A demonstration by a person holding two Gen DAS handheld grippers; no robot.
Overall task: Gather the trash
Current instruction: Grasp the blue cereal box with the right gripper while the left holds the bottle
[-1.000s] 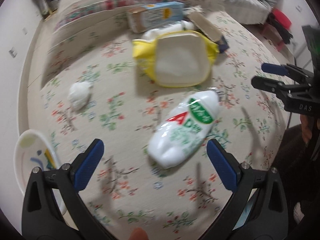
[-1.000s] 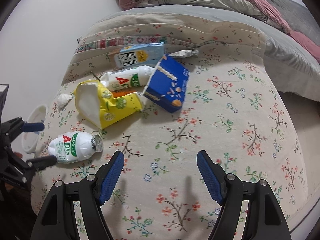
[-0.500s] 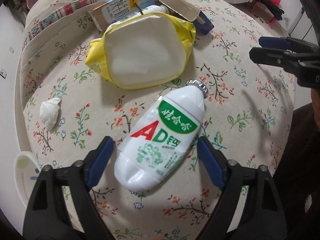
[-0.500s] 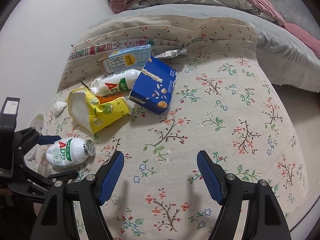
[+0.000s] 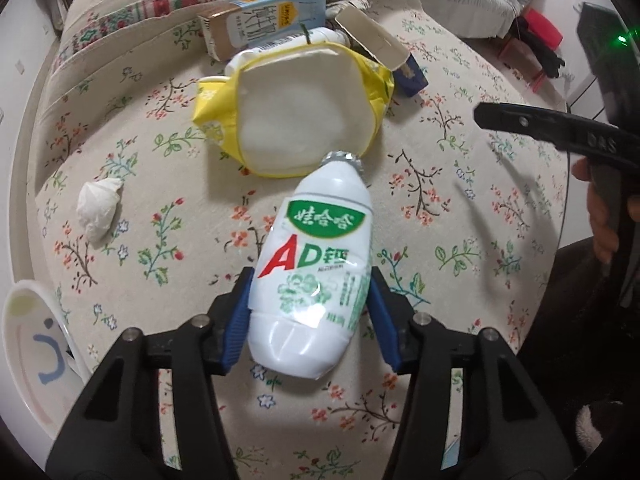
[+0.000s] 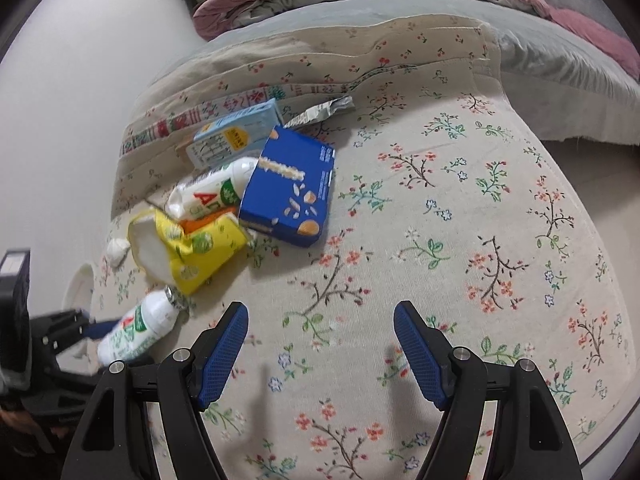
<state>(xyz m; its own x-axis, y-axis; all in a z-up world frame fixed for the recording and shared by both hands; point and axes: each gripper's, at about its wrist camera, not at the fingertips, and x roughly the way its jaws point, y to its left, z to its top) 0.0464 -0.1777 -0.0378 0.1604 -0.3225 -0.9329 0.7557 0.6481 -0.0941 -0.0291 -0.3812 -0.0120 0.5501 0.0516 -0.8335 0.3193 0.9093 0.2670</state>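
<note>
Left gripper (image 5: 310, 316) down over the white drink bottle (image 5: 316, 272), jaws just closing in, blue pads pressed to both sides of its lower body. Bottle lying on the flowered cloth (image 5: 440, 208), foil cap pointing at the yellow bag (image 5: 296, 112). Beyond the bag, a pale blue carton (image 5: 260, 24) and a dark blue box (image 6: 288, 196), with a second bottle (image 6: 208, 192) tucked between. Crumpled tissue (image 5: 98, 208) lying apart on the left. Right gripper (image 6: 320, 352) spread wide, nothing between its pads, hovering over bare cloth.
</note>
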